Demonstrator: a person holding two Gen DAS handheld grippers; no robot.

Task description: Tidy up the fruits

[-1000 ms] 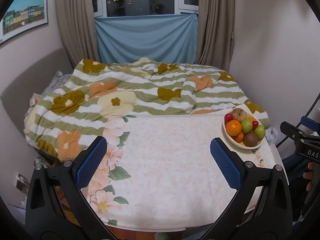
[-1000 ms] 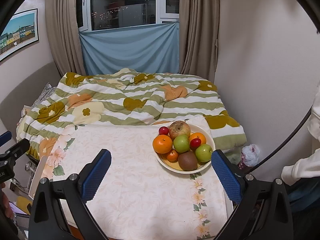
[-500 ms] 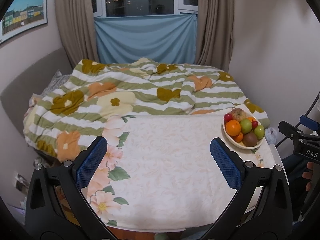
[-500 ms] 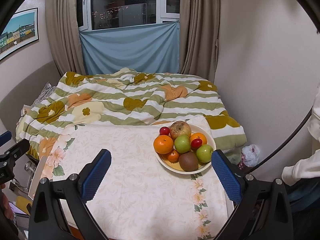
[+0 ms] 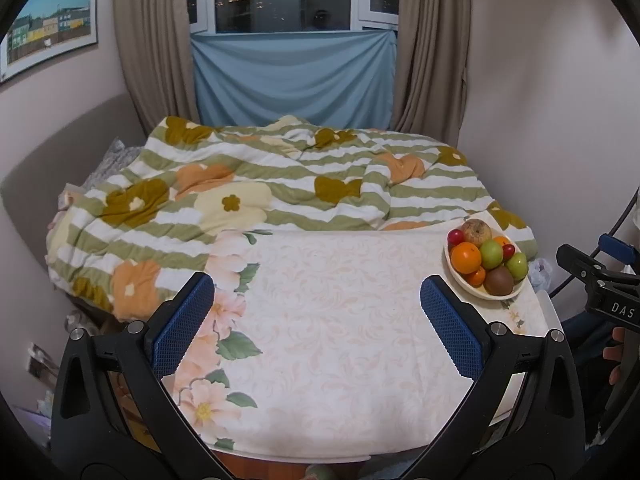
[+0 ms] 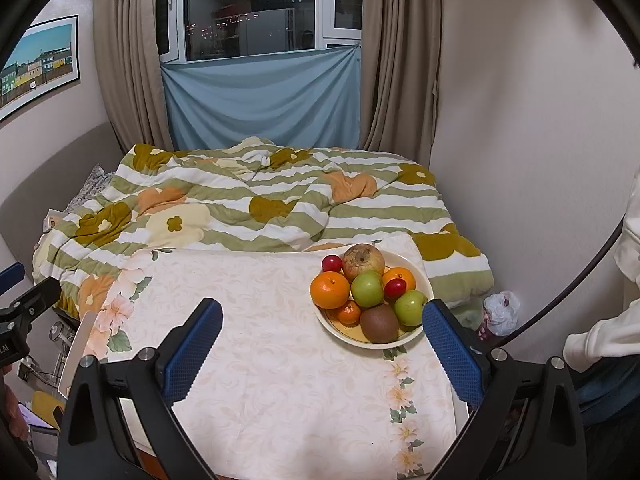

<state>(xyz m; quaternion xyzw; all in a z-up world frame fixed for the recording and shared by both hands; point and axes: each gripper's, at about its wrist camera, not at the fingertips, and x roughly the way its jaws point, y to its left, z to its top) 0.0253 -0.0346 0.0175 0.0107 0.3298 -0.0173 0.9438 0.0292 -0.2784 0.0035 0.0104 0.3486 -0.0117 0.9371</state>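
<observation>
All fruits [image 6: 366,298] sit piled in bowl [image 6: 427,285], center-right of right-wrist view; tablecloth [image 6: 280,360] otherwise bare. Left gripper [image 5: 316,320] & right gripper [image 6: 322,344] both spread wide, holding nothing. Fits pre-sort or already gathered, so can't call next move.

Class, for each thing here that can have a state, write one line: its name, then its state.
Left gripper: open, empty.
Right gripper: open, empty.
Fruit bowl: heaped with fruit, on the tablecloth.
Curtains: drawn apart.
Duvet: rumpled.
</observation>
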